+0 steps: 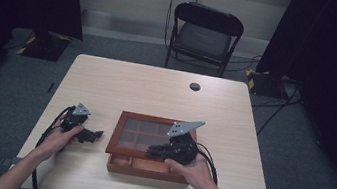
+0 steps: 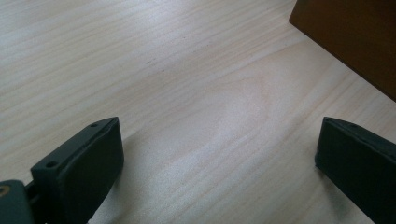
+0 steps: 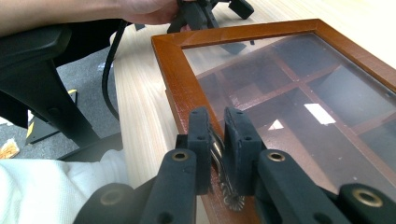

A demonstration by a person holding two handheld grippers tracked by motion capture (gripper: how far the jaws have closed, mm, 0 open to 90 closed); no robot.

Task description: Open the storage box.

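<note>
Right gripper view looks along the right gripper [image 3: 217, 135], whose fingers pinch a small metal knob [image 3: 219, 156] on the front edge of the glass lid [image 3: 299, 98] of the wooden box [image 1: 145, 167]. That box sits near the middle of the surface [image 1: 157, 90]. Beside it, the left gripper [image 2: 219, 163] rests, fingers spread over bare wood.

a reddish-brown wooden box [image 1: 151, 147] with a glass-paned lid [image 3: 299, 93], raised slightly at its near edge, sits on the table; inside are square wooden compartments, seen through the glass.
</note>
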